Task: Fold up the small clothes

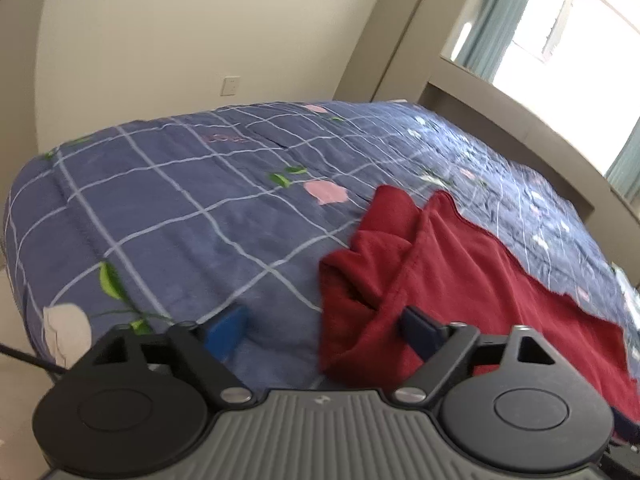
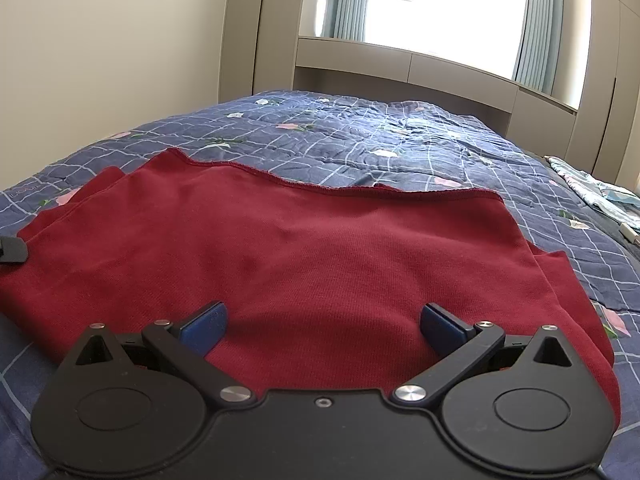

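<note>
A dark red knit garment (image 2: 320,248) lies spread on the bed, its hem running across the far side. In the left wrist view its left end (image 1: 440,264) is bunched into folds. My left gripper (image 1: 324,330) is open at the garment's left edge, its right finger over the red cloth and its left finger over the quilt. My right gripper (image 2: 322,326) is open, low over the garment's near edge, with nothing between its blue pads (image 2: 204,330). A black part of the left gripper (image 2: 12,250) shows at the left rim of the right wrist view.
The bed has a blue checked quilt (image 1: 180,208) with pink flowers. A light patterned cloth (image 2: 600,194) lies at the bed's right edge. A beige wall, a wardrobe (image 2: 256,28) and a window ledge with curtains (image 2: 440,60) stand beyond the bed.
</note>
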`<act>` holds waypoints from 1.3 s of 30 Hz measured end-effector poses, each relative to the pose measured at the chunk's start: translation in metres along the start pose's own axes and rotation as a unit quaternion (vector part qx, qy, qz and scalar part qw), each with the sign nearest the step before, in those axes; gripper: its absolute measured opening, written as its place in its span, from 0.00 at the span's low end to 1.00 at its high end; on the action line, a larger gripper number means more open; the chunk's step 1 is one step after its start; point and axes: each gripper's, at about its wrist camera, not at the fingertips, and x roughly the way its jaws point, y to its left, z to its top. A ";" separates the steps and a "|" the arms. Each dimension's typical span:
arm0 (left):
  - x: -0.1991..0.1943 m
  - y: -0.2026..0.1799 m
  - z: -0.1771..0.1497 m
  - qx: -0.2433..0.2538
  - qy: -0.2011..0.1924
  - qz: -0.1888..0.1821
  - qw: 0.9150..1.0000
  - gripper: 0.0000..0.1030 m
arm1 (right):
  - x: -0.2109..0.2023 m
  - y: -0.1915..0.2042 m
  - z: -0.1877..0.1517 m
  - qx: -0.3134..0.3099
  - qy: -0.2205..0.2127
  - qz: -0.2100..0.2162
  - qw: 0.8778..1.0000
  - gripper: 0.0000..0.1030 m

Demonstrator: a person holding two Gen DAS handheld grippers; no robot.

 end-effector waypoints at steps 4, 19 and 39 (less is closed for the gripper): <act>-0.001 0.004 0.004 -0.010 -0.003 -0.042 0.999 0.75 | 0.000 0.000 0.000 0.000 0.000 0.000 1.000 1.00; 0.043 -0.006 0.042 0.029 0.045 -0.085 0.995 0.37 | -0.001 0.000 -0.001 0.001 -0.001 0.001 1.000 1.00; 0.051 -0.003 0.045 -0.023 0.097 -0.119 0.988 0.27 | -0.002 -0.001 0.002 0.007 -0.001 0.006 1.000 1.00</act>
